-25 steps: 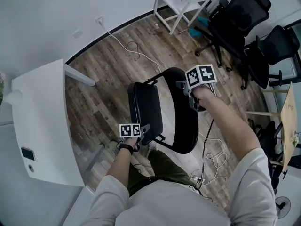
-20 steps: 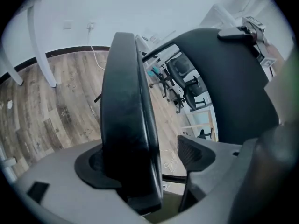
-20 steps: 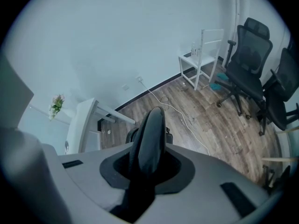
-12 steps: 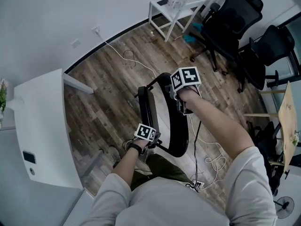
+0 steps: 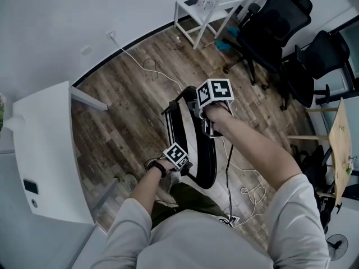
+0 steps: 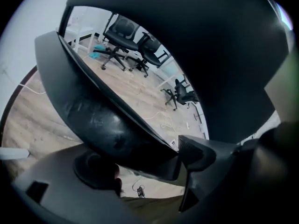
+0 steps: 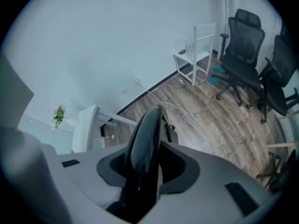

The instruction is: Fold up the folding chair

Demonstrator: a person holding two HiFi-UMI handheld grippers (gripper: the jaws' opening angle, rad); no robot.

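The chair stands on the wood floor right in front of the person, its seat swung up almost flat against the backrest. The left gripper is low at the near end of the chair, its jaws closed on the seat's edge, which fills the gap between them. The right gripper is higher, at the chair's far end, its jaws set a narrow way apart and clamped on the thin rim of the backrest, which runs upright between them.
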